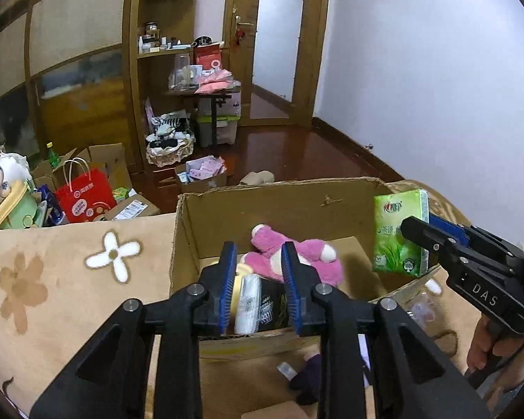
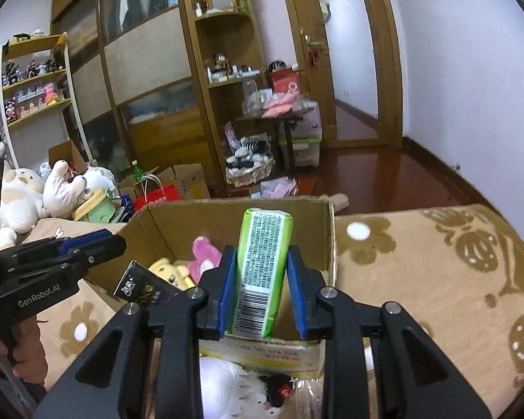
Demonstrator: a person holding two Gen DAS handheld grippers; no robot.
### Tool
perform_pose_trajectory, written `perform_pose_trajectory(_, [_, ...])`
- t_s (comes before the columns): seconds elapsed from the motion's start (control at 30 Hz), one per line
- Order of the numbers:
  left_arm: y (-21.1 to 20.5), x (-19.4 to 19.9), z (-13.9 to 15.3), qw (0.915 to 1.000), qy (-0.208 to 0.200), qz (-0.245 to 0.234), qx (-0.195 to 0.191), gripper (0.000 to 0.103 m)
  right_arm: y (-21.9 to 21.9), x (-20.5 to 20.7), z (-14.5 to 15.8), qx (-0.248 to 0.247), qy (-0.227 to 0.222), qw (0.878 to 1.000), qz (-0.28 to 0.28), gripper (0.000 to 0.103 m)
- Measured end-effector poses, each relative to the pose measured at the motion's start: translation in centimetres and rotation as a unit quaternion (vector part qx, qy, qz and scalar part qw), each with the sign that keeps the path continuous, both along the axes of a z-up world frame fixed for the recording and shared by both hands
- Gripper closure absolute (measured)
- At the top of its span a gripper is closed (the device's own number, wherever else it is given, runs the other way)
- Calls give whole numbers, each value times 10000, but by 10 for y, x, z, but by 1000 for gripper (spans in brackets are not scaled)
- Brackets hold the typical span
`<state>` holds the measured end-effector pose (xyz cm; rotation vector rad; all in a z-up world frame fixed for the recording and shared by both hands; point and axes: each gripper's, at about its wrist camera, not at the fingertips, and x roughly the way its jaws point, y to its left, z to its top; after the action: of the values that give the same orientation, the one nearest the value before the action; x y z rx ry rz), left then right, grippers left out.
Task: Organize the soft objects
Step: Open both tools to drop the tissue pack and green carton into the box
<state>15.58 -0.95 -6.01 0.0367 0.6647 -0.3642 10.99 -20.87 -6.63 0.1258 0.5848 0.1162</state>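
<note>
Left wrist view looks down into an open box (image 1: 283,206) standing on a flowered blanket (image 1: 70,272). A pink plush (image 1: 297,255) and a yellow toy (image 2: 171,269) already lie at the bottom, so the tidying is well under way.

The left tool (image 1: 258,272) hangs over the near edge of the box with a dark pack (image 1: 265,303) between its blue pads; the right wrist view shows that black pack (image 2: 146,288) tipped over the box's near-left corner. Its jaws stand a little apart and I cannot tell whether the pads press on the pack or have let go of it.

The right tool (image 2: 262,286) is clamped on a green tissue pack (image 2: 263,272), held upright over the right side of the box, above the rim and not yet inside; from the left wrist view the same tissue pack (image 1: 400,232) sticks out past the tool's tip against the box's right wall.

By my reckoning both packs are at the dropping stage: each needs lowering and releasing into the box. More is left after that. A white plush (image 2: 227,384) and a dark soft thing (image 1: 309,377) lie on the blanket just outside the near wall, and a heap of stuffed toys (image 2: 52,188) sits off to the left.
</note>
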Motion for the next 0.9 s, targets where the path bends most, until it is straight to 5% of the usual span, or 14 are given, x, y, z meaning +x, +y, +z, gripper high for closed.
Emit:
perform_pose_trajectory(0.1, [0,0,-3,9999,33,124,46,51,-3,2,-4,43,82,10000,0,72])
perform_pose_trajectory(0.23, [1,-4,-2,9997,-54,176,185,46,-6,3,-7,110,214,9997,24,70])
perform_pose_trajectory(0.37, [6,-11,7,9996,-33,266,76,22,-10,-4,-4,167,201,9997,-26,57])
perform_pose_trajectory(0.5, [7,-25,18,9991,-194,342,173,10,-14,-13,3,139,170,9997,-89,48])
perform_pose_trajectory(0.73, [10,-46,26,9975,-68,607,362,5,-20,-35,18,127,65,9996,-251,12])
perform_pose_trajectory(0.9, [17,-59,25,9957,193,814,387,5,-21,-52,27,82,50,9995,-307,1])
